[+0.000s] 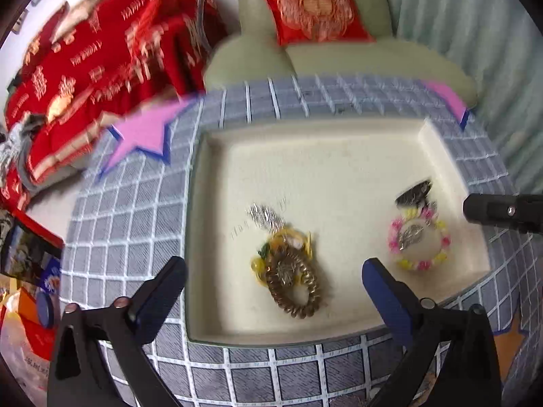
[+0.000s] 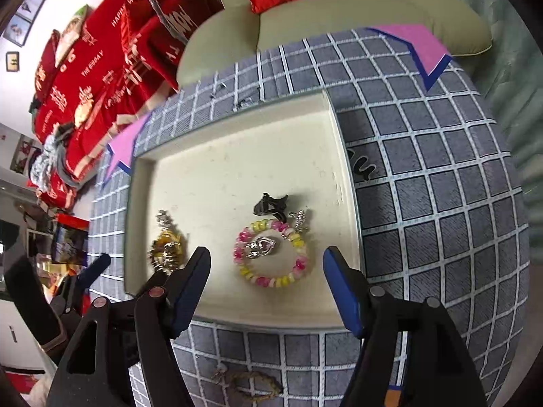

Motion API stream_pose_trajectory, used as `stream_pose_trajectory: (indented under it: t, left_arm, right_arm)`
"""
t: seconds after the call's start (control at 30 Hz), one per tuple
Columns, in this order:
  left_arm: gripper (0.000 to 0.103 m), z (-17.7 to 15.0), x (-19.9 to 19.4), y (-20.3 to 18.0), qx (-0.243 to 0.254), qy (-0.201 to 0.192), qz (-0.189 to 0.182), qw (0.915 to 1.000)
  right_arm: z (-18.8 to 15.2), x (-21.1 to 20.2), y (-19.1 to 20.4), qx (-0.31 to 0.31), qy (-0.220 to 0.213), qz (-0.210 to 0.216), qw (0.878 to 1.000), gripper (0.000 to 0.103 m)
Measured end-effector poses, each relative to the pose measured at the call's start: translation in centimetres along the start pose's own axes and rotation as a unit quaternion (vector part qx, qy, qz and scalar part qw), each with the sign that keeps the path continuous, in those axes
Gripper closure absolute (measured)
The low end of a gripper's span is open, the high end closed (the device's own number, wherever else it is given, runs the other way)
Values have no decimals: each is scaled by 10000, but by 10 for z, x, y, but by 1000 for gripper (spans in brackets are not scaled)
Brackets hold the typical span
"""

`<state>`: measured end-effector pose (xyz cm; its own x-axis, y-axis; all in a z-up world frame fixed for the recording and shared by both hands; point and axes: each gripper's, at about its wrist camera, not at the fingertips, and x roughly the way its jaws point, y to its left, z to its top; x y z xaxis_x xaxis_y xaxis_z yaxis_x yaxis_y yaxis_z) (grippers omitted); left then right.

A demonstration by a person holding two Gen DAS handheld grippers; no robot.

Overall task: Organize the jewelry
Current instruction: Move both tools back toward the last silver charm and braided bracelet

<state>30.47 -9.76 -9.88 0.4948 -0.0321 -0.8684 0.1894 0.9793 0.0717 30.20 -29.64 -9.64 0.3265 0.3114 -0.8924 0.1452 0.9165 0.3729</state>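
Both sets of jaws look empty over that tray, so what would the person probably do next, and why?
Probably swing the right gripper back to the braided bracelet lying on the checked cloth, outside the cream tray. Both grippers' jaws stand open and hold nothing, and the beaded bracelet and brown bracelet already lie in the tray.

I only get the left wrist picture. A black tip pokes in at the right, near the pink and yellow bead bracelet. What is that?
Observer: One finger of the right gripper; its fingers stand open, gripping nothing.
Operator: Is all the jewelry in the tray?
Observer: No. A brownish braided bracelet lies on the checked cloth, outside the tray's near edge.
Operator: The shiny blur inside the bead bracelet?
Observer: A silver heart-shaped charm.
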Motion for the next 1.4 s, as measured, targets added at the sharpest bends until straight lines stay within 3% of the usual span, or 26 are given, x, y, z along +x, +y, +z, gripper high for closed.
stream_pose_trajectory:
  t: [0.3,0.53,0.87,1.4]
  left_arm:
    - [0,-15,-36,5,0,-139,-137,9998]
    - [0,-57,-51,5,47,-15,-180,9998]
    - [0,-118,-32,-15,601,631,-526,9948]
    - [0,-124,-2,-31,831,895,-688,9901]
  right_arm:
    - [-29,-33,7,24,-104,268,9996,31]
    - [-76,-29,6,-170,233,39,9996,31]
    - [-120,10,-5,-380,893,-461,9942,31]
    - [-134,45,18,-1330,1169,-827,9807,41]
